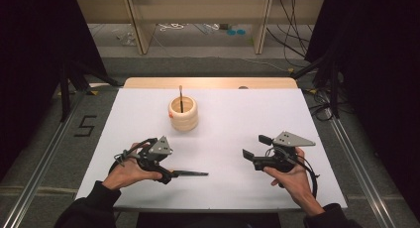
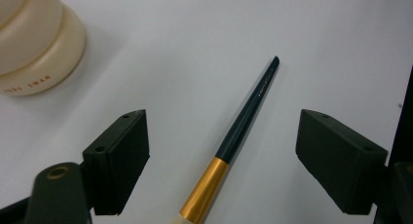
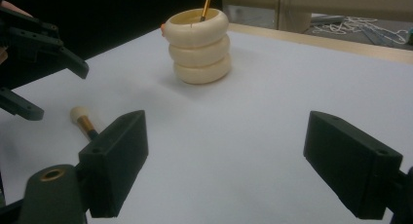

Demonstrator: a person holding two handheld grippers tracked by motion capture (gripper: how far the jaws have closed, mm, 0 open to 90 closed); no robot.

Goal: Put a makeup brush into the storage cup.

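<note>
The left tool (image 1: 168, 177), at the lower left of the high view, has its jaws spread wide with nothing pinched: in the left gripper view a long makeup brush with a dark green handle and gold ferrule (image 2: 238, 136) lies flat on the white desk (image 1: 237, 114) between the two pads, touching neither, its handle tip pointing to the upper right of that frame. I judge the jaws straddle it so as to close on the handle and lift it. The right tool (image 1: 252, 147), at the lower right of the high view, is likewise spread and empty, apparently waiting. In the upper middle stands a cream, ribbed round holder (image 1: 183, 114) with a second brush (image 1: 181, 98) upright inside it, likely where the lying brush belongs. Count: two tools, two brushes, one holder.
</note>
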